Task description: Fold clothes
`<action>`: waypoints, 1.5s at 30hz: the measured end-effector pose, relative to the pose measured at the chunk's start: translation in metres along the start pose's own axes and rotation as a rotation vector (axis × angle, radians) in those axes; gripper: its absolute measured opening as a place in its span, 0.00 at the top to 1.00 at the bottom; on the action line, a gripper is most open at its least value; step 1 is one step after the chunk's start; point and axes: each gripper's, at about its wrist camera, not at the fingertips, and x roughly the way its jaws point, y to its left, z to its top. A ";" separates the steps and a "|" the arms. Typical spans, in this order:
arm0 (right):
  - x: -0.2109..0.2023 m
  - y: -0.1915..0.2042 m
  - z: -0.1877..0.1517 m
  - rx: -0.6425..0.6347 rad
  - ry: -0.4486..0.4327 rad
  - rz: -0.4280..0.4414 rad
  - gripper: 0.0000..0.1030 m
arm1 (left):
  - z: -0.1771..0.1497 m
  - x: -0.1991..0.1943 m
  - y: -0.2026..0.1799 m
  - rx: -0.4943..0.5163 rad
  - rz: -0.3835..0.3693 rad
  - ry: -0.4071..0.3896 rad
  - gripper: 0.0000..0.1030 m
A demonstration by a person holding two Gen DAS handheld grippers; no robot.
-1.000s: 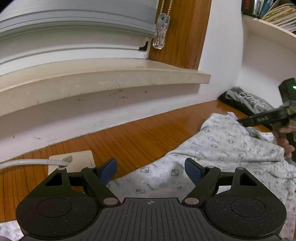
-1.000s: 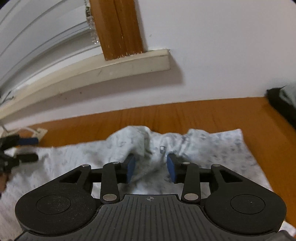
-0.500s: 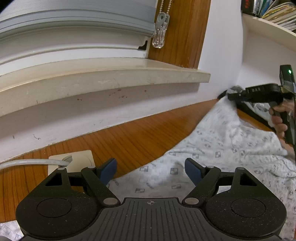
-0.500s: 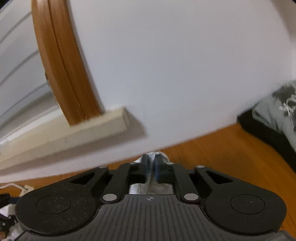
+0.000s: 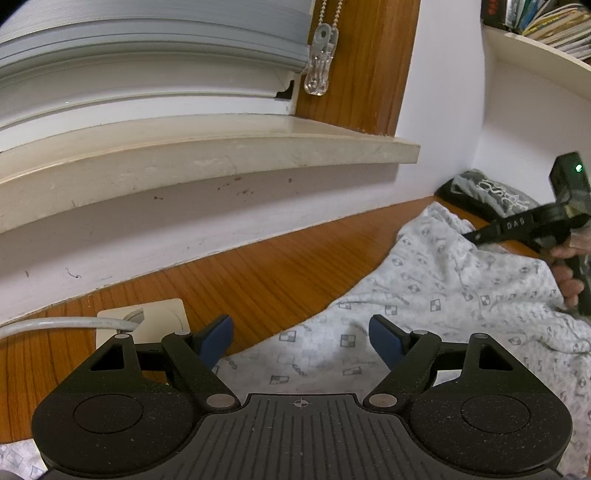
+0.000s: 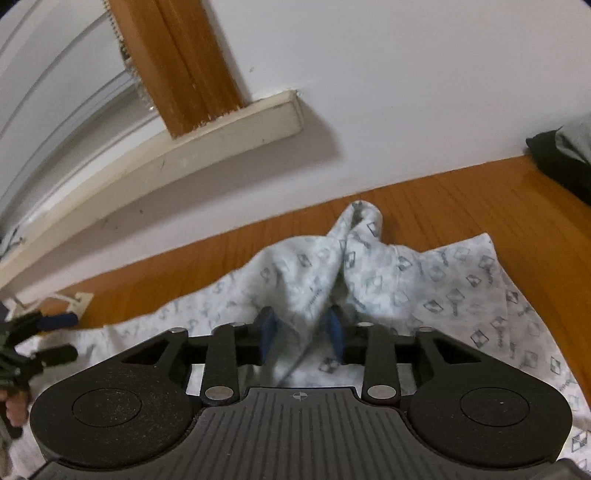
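A pale grey patterned garment [image 5: 436, 299] lies spread on the wooden table [image 5: 266, 280]. My left gripper [image 5: 301, 338] is open and empty, low over the garment's near edge. My right gripper [image 6: 301, 330] has its jaws partly apart around a raised ridge of the garment [image 6: 354, 266]; the cloth rests between the blue pads without being pinched. The right gripper also shows at the right in the left wrist view [image 5: 517, 229], over the bunched cloth. The left gripper shows at the far left in the right wrist view [image 6: 44, 336].
A white wall and a cream window sill [image 5: 207, 151] stand close behind the table. A white socket plate with a grey cable [image 5: 147, 317] sits on the table at the left. A dark folded garment [image 5: 487, 192] lies in the back right corner under a bookshelf [image 5: 543, 33].
My right gripper was shut on a fold of the garment and lifted high; now it has come down and its jaws have opened, leaving the cloth in a ridge. The left gripper has stayed still.
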 end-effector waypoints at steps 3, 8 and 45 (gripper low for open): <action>-0.030 0.002 0.014 -0.023 -0.116 -0.042 0.97 | 0.000 0.000 0.000 -0.003 -0.001 0.002 0.19; -0.054 -0.026 0.023 0.048 -0.145 -0.087 0.85 | 0.000 0.001 0.000 0.005 0.001 0.005 0.19; 0.005 -0.022 0.047 0.009 -0.121 -0.146 0.95 | 0.001 0.003 -0.002 0.004 0.015 0.013 0.19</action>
